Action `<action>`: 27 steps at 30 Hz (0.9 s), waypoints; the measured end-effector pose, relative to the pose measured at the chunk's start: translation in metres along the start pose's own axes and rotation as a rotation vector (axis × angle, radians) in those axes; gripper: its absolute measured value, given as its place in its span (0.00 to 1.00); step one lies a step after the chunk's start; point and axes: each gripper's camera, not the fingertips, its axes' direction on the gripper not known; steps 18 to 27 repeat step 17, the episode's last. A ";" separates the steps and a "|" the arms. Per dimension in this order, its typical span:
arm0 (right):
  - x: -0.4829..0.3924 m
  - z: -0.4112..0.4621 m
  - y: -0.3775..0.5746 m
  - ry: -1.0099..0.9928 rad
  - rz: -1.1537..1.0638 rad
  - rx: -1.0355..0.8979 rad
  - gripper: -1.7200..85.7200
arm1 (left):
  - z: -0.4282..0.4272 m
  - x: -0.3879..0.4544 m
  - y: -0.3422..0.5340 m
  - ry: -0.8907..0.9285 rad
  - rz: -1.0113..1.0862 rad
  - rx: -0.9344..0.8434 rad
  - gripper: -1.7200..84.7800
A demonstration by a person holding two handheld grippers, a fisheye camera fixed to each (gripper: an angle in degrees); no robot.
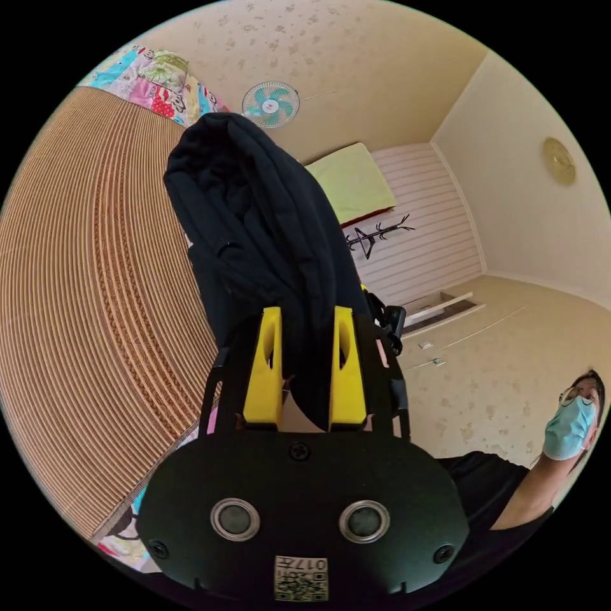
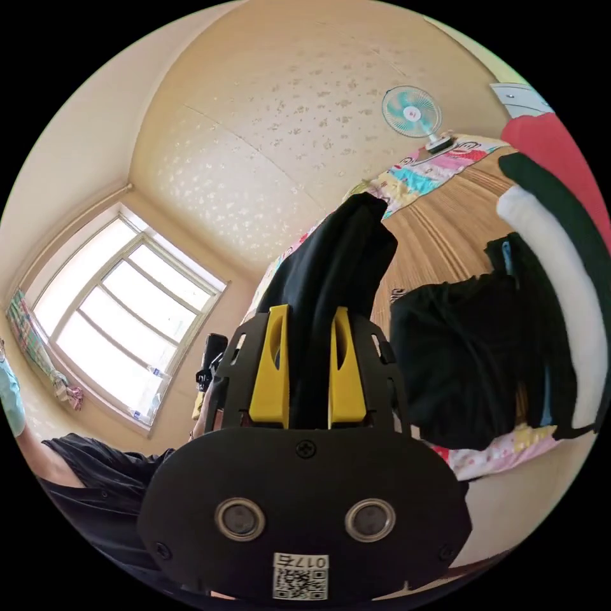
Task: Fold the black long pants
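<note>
Left tool [image 1: 307, 372] clenched on black long pants [image 1: 254, 216]; right tool [image 2: 307, 369] likewise clamps pants. Cloth runs from both tools toward woven mat [image 1: 89, 305]. Both tools hold equally; long axis can't be told; lowering onto mat likely next.

- Woven mat [image 1: 95, 305] — spread to the left of the left gripper, a patterned quilt [image 1: 153, 79] at its far edge.
- Fan [image 2: 412, 112] on the speckled cream wall above the right gripper.
- Bright window [image 2: 121, 318] left of it.
- Round clock [image 1: 559, 160] far right.
</note>
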 end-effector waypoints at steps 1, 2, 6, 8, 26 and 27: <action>0.006 -0.016 -0.004 0.071 0.029 0.011 0.14 | 0.028 0.003 -0.012 -0.001 0.006 -0.032 0.16; 0.013 -0.025 -0.008 0.164 0.061 0.001 0.15 | 0.055 0.001 -0.020 -0.026 -0.006 -0.056 0.17; 0.051 -0.007 -0.007 0.590 0.155 -0.149 0.15 | 0.121 -0.029 -0.014 -0.226 -0.094 -0.152 0.17; 0.066 0.012 0.012 0.819 0.195 -0.219 0.12 | 0.139 -0.030 0.014 -0.371 -0.008 -0.246 0.19; -0.048 0.032 0.098 0.702 -0.090 0.177 0.03 | -0.007 -0.003 0.165 -0.693 0.124 -0.031 0.16; -0.048 0.032 0.098 0.702 -0.090 0.177 0.03 | -0.007 -0.003 0.165 -0.693 0.124 -0.031 0.16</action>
